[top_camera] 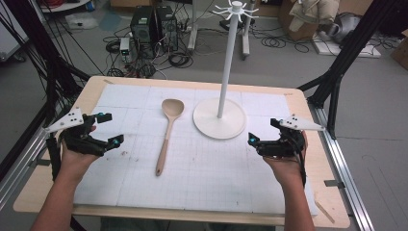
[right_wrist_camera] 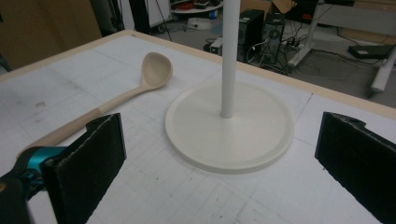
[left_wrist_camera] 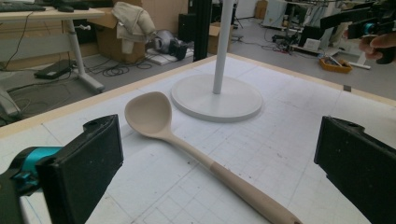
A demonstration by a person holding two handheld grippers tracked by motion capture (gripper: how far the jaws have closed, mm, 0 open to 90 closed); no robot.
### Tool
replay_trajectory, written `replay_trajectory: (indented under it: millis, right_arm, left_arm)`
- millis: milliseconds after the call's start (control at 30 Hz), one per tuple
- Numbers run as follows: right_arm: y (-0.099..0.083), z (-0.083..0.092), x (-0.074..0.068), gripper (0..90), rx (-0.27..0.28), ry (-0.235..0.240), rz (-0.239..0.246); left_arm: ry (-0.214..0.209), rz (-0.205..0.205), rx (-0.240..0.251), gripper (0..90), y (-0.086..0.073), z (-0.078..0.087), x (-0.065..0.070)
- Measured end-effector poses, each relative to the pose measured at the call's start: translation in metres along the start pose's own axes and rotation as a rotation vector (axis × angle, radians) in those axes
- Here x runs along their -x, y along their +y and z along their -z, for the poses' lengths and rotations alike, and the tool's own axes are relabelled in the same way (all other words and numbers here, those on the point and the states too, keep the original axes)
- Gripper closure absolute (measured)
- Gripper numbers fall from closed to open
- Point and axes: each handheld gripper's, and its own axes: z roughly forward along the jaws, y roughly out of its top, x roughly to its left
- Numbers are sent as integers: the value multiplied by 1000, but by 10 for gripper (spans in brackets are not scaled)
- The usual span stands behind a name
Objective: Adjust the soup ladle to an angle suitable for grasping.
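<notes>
- Cables and computer towers (top_camera: 154, 25) crowd the floor behind a wooden worktop (top_camera: 103, 83) covered by a white gridded mat (top_camera: 211, 178).
- Near the mat's middle lies a wooden spoon (top_camera: 167, 132), bowl pointing away from the person.
- Just right of the spoon stands a white stand (top_camera: 220, 118), round-based with a tall pole.
- Left hand-held gripper (top_camera: 109, 129): jaws spread, nothing held, left of the spoon.
- Right hand-held gripper (top_camera: 262, 131): jaws apart, nothing held, right of the stand.

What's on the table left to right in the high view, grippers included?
Left gripper with open jaws → wooden spoon lying flat → white stand with its round base and upright pole → right gripper with open jaws.
</notes>
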Motion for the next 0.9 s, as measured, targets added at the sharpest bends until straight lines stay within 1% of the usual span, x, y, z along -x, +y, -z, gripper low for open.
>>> replay_trajectory:
  millis: [133,200,233,267,367,433,600,633,767,867,900]
  right_arm:
    - [-2,-2,0,8,18,14,-3]
    - [-4,-3,2,8,-11,10,-9]
    - [-6,-3,2,8,-14,3,0]
    - [-7,-3,1,8,-12,2,-2]
    - [-9,-1,2,8,-7,3,-15]
    - [-8,-1,1,8,-16,-2,-11]
    - [-6,0,-1,8,-15,-1,-4]
    - [-5,-1,-2,9,-26,-5,7]
    - [-4,-1,-3,9,-27,-4,11]
    - [-3,-1,-4,8,-26,-5,13]
    - [-3,-1,-4,9,-28,-6,10]
  left_arm:
    - [0,-2,3,17,0,0,1]
    - [5,2,4,17,0,-1,-1]
    - [6,3,0,17,0,-1,-1]
    - [6,3,0,17,0,-1,-1]
    - [5,4,-1,17,0,-3,0]
    - [6,4,-8,17,1,-4,-1]
    - [7,6,-10,17,3,-5,0]
    - [11,3,-13,17,4,-6,0]
    - [7,1,-11,17,7,-9,2]
    - [9,-4,-25,17,9,-14,3]
    - [13,-2,-39,17,10,-18,4]
